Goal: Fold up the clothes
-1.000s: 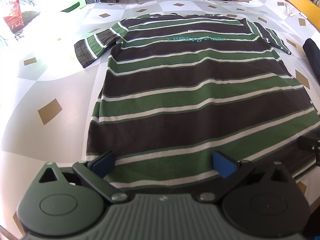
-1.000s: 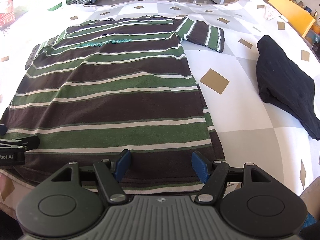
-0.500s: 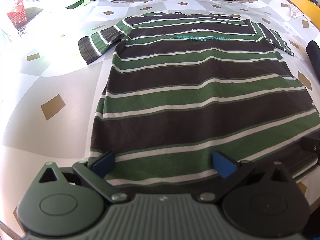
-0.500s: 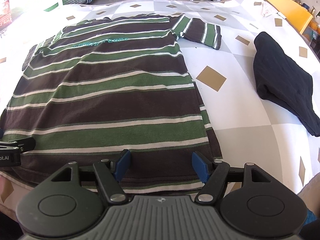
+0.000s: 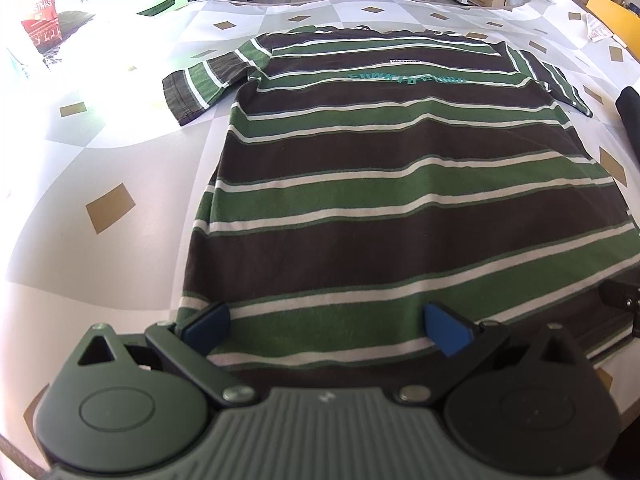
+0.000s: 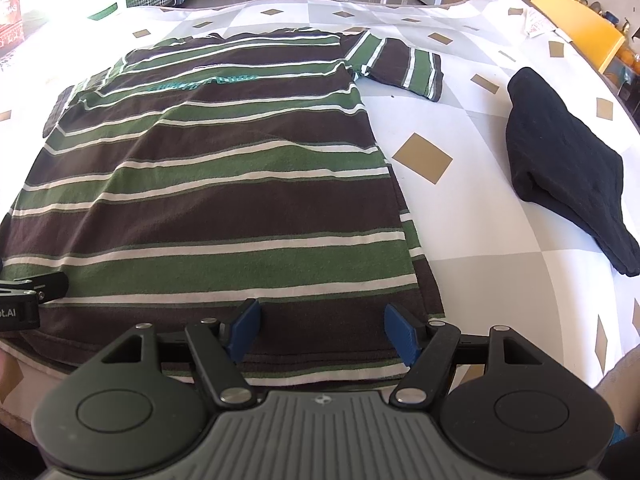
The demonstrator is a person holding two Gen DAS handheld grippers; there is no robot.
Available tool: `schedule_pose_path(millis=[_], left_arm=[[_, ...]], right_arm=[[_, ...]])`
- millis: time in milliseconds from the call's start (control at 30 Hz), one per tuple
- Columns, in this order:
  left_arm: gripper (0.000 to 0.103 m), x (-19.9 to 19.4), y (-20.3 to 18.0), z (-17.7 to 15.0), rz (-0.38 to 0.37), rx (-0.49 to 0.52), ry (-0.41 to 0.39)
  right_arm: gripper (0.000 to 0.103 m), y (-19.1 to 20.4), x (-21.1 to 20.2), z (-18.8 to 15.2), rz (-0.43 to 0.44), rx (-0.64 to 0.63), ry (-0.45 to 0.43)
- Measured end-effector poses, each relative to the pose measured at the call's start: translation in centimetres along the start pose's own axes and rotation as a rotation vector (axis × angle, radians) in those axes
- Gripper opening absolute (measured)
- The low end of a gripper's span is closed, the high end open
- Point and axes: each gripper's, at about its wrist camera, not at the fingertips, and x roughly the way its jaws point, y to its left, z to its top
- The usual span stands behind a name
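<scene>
A brown, green and white striped T-shirt lies flat on the table, collar far, hem at the near edge. It also fills the right wrist view. My left gripper is open, its blue pads spread over the hem at the shirt's left side. My right gripper is open over the hem at the shirt's right side. Neither holds cloth. The right gripper's tip shows at the right edge of the left wrist view; the left gripper's tip shows at the left of the right wrist view.
A folded dark garment lies on the table right of the shirt. The white tablecloth has tan diamonds. A red bag sits far left, a yellow chair far right. The table's near edge runs just below the hem.
Both grippers have moved slightly forward and down over the hem. Both stay open. The shirt has not moved.
</scene>
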Motion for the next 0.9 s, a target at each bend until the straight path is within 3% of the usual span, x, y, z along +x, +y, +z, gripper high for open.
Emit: schedule_pose_path(millis=[233,367,667,900], left_arm=[[0.103,0.0,-0.5,0.4,0.025,-0.002,0.018],[0.103,-0.3,-1.1,1.1,0.038,0.019,-0.019],[0.103,0.9,-2.3,2.5,-0.022,0.009,-0.018],[0.103,1.4,-2.9,2.6,0.001,0.016,-0.019]], right_arm=[[0.067,0.1,-0.2,0.2,-0.01,0.01,0.002],[0.066,-0.2,-0.4,0.6,0.024,0.038,-0.019],[0.066,-0.4,0.3,1.8,0.037,0.064,-0.061],[0.066,-0.5,1.2,2.0,0.019,0.042,-0.049]])
